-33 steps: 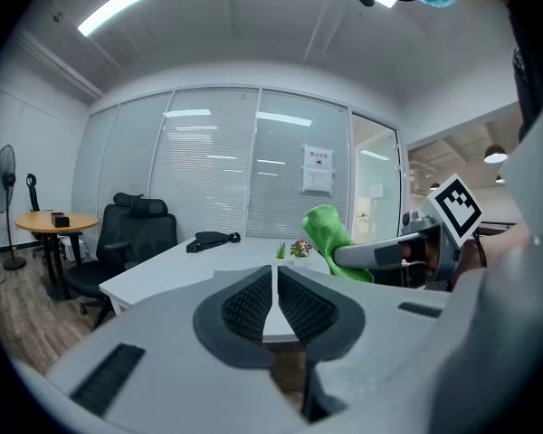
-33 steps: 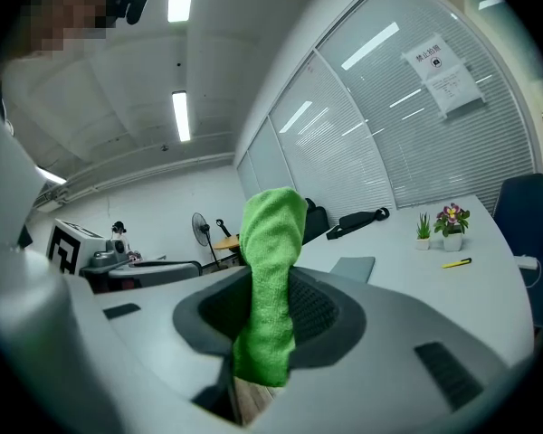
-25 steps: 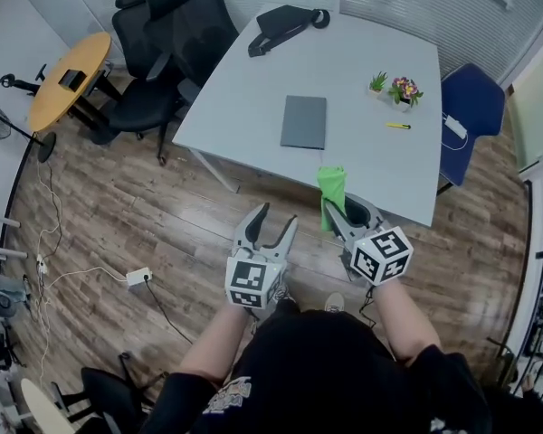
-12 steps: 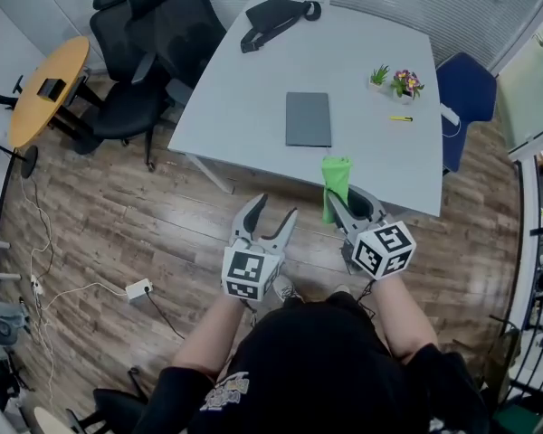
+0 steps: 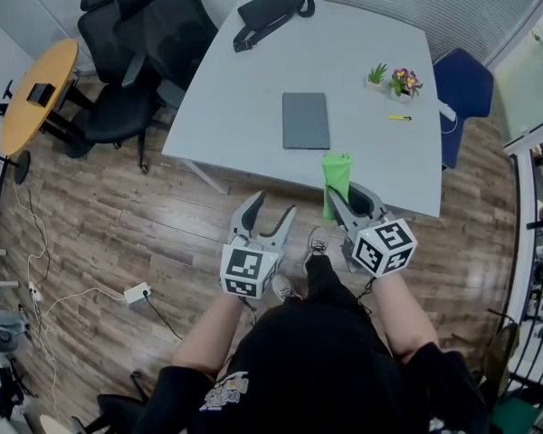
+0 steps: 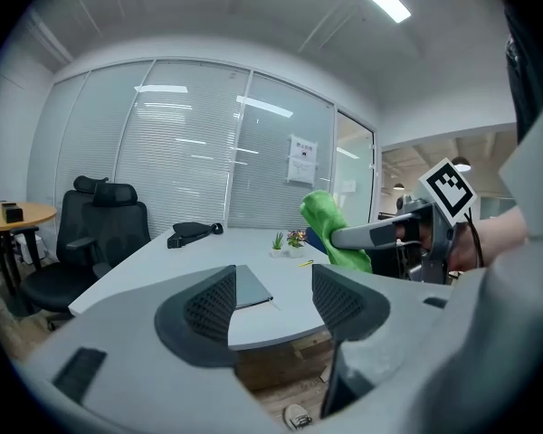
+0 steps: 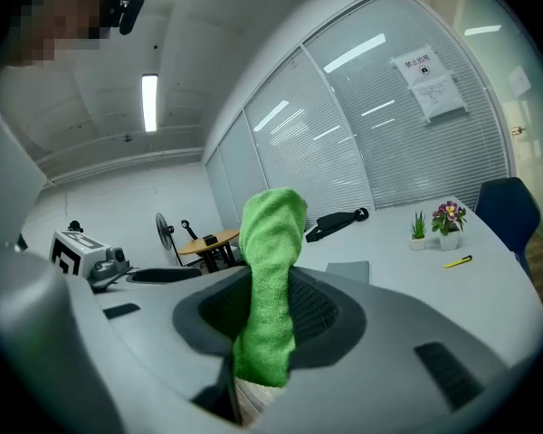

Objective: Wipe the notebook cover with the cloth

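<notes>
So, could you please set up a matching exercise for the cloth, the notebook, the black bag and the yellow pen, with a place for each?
Things:
1. cloth
2. notebook
3. bag
4. pen

Places:
A. flat on the middle of the table
B. just in front of the potted plants
C. at the table's far end
D. clamped in the right gripper's jaws

Pairs: 1-D, 2-A, 3-C, 4-B
</notes>
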